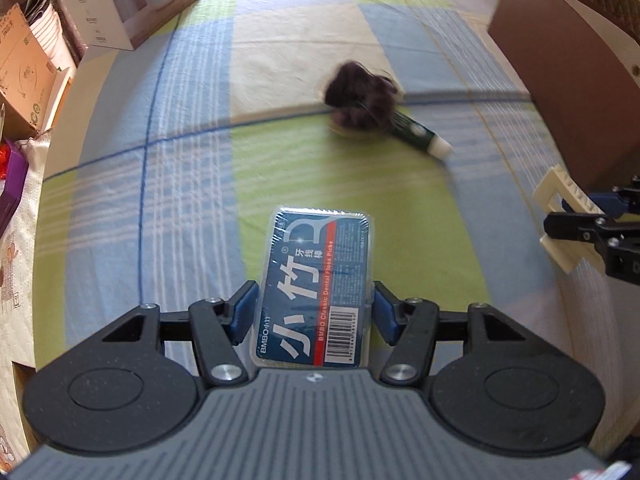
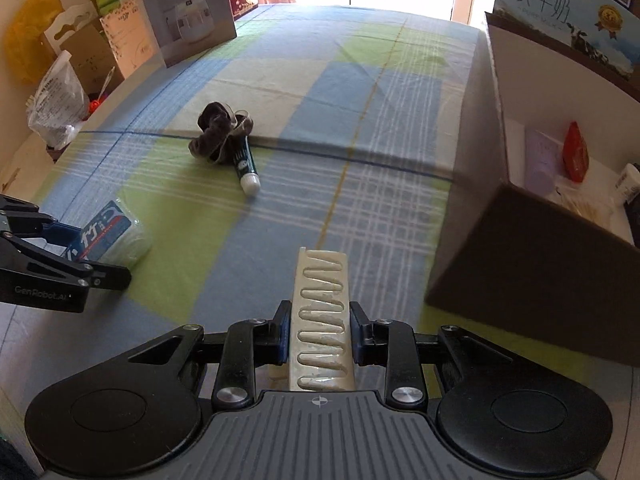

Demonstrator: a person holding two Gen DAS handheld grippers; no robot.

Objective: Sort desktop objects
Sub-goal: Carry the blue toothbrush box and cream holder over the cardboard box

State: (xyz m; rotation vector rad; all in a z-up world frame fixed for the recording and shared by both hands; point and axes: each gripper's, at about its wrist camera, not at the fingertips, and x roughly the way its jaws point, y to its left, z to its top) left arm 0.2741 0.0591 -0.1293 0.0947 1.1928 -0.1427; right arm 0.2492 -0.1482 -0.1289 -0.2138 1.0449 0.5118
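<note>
Your left gripper (image 1: 316,304) is clamped on the floss pack (image 1: 316,284), both blue pads pressed to its long sides, held above the plaid cloth (image 1: 192,184); your right gripper (image 2: 319,330) is pinched narrow on the cream comb (image 2: 322,320), which sticks out forward between the fingers. Right of the comb, the brown box (image 2: 532,264) stands open on the cloth, holding a red packet (image 2: 576,152), a lilac carton (image 2: 540,160) and a few smaller items too blurred to name. A dark scrunchie (image 2: 218,132) lies on the cloth touching a green tube (image 2: 246,170), well apart from both grippers.
</note>
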